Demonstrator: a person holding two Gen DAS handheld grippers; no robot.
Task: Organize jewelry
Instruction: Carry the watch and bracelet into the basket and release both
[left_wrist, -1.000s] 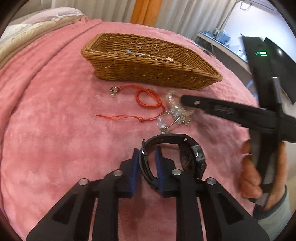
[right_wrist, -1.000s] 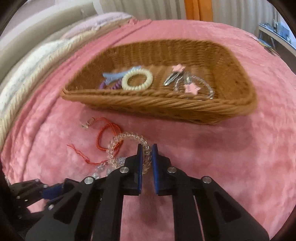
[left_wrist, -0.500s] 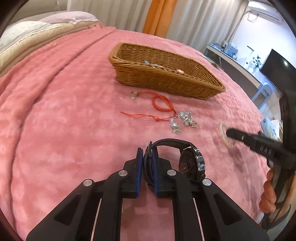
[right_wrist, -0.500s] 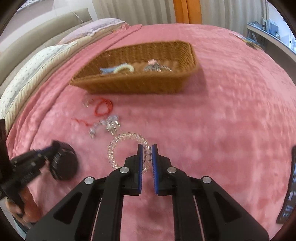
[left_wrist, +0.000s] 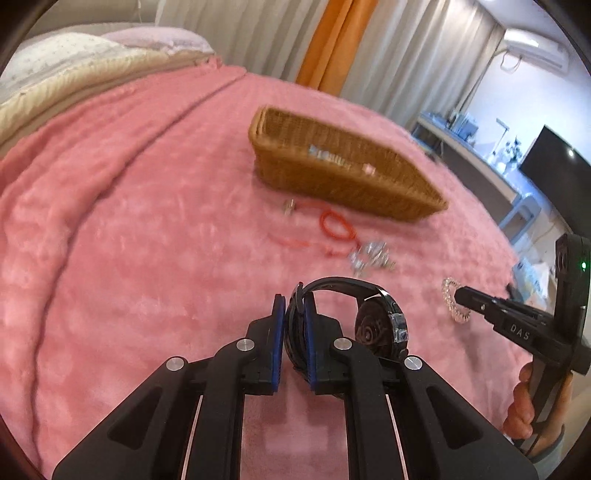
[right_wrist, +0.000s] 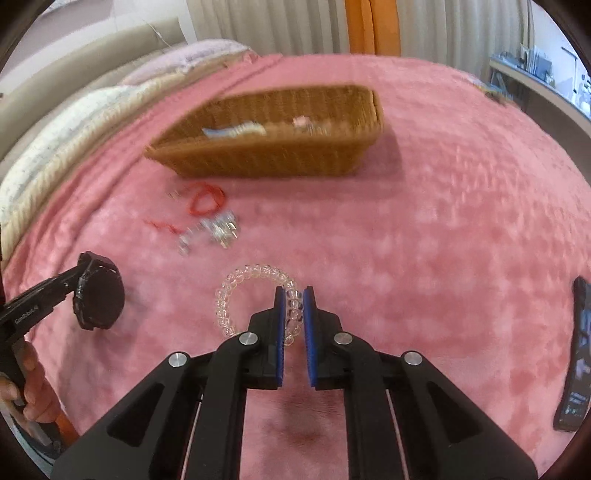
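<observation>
My left gripper (left_wrist: 294, 295) is shut on the strap of a black wristwatch (left_wrist: 380, 326) and holds it above the pink blanket; the watch also shows in the right wrist view (right_wrist: 99, 297). My right gripper (right_wrist: 293, 291) is shut on a clear bead bracelet (right_wrist: 236, 288), seen small in the left wrist view (left_wrist: 452, 301). A wicker basket (left_wrist: 388, 192) (right_wrist: 280, 162) with hair clips and ties stands farther back. A red cord bracelet (left_wrist: 334, 225) (right_wrist: 205, 199) and a silver charm piece (left_wrist: 373, 254) (right_wrist: 218, 232) lie in front of it.
The pink blanket (right_wrist: 443, 240) covers the bed. Pillows (left_wrist: 74, 66) lie at the far left. A dark phone (right_wrist: 576, 354) lies at the right edge. A desk and a TV (left_wrist: 554, 184) stand beyond the bed on the right.
Both grippers have pulled back and up from the basket and the loose jewelry, carrying the watch and the bead bracelet. The basket looks farther away.
</observation>
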